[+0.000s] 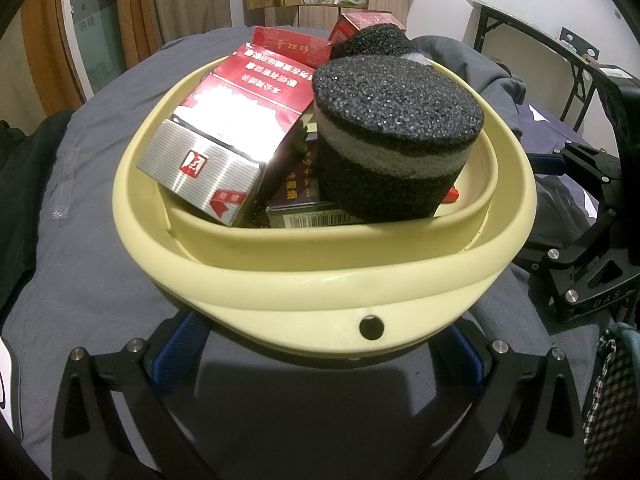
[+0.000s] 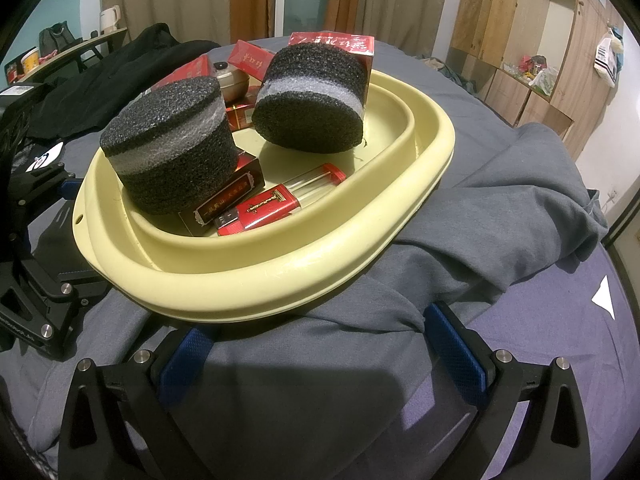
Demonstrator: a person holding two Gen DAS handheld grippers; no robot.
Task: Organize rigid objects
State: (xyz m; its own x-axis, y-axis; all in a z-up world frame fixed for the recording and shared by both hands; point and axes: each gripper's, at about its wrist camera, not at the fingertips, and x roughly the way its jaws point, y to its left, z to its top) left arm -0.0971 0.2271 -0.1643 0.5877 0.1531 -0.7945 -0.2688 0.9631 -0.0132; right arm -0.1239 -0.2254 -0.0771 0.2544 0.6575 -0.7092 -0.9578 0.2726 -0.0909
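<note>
Yellow basin [image 1: 320, 276] of boxes just ahead of wide-spread left tool [image 1: 320, 360].

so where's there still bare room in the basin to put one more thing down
Bare floor shows between the tilted foam cylinder and the basin far wall, above the red lighter. The side under the upright foam cylinder is crowded with boxes.

Cream basin [image 2: 280, 276]; black grey-banded foam cylinder [image 2: 172, 152]; red boxes [image 1: 248, 92]

Both wrist views closely face the shared basin [image 1: 328, 280], seemingly from adjacent sides.
</note>
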